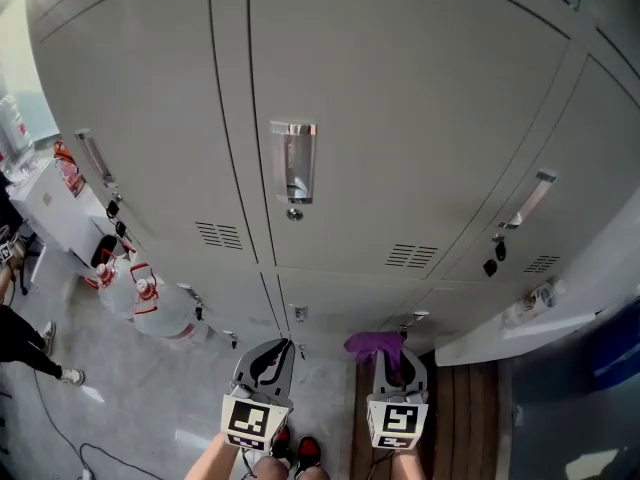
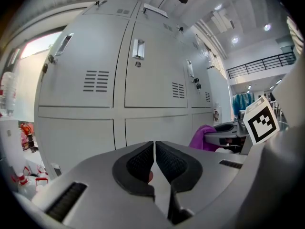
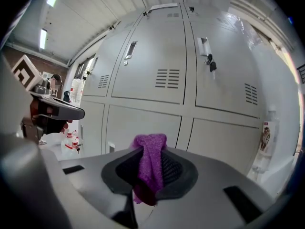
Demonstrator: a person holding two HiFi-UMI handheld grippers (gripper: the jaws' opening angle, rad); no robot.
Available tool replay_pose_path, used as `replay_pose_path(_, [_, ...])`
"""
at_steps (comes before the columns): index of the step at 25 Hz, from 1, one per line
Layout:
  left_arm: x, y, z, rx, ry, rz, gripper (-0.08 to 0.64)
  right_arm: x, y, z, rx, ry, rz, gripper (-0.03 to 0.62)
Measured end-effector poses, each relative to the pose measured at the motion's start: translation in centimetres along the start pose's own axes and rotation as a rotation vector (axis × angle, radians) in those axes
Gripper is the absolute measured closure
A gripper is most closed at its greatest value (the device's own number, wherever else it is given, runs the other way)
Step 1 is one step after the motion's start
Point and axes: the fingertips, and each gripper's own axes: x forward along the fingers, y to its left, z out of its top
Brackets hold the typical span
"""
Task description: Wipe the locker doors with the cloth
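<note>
Grey locker doors [image 1: 400, 118] fill the head view, each with a metal handle [image 1: 293, 161] and vent slots. My right gripper [image 1: 393, 360] is shut on a purple cloth [image 1: 375, 345], which bunches up between its jaws [image 3: 151, 163] and also shows as a purple cloth [image 2: 204, 137] at the right of the left gripper view. My left gripper [image 1: 272, 359] is shut with nothing in it; its jaws [image 2: 155, 159] meet edge to edge. Both grippers are held low, short of the lower locker doors [image 3: 143, 125].
Spray bottles with red caps [image 1: 140, 293] stand on the floor at the left by a white cabinet [image 1: 55, 208]. A person's leg [image 1: 35, 353] is at far left. A white ledge [image 1: 520, 328] and wooden floor strip [image 1: 470, 418] lie at right. Keys [image 1: 495, 258] hang from the right locker.
</note>
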Motion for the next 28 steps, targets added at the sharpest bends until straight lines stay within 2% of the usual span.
replay_pose_path(10, [-3.5, 0.5, 12.1, 0.008, -0.008, 0.027, 0.526, -4.1, -1.9, 12.0, -0.007, -0.014, 0.013, 0.523])
replay_pose_path(16, [-5.1, -0.2, 17.0, 0.025, -0.026, 0.021, 0.526, -6.6, -2.7, 17.8, 0.035, -0.049, 0.005, 0.523])
replay_pose_path(23, [-6.9, -0.6, 20.4, 0.057, -0.051, 0.02, 0.526, -9.6, -3.7, 21.2, 0.069, -0.093, -0.006, 0.523])
replay_pose_path(28, [-8.6, -0.4, 21.4, 0.068, -0.07, 0.031, 0.526, -11.9, -3.4, 21.4, 0.06, -0.109, 0.007, 0.523])
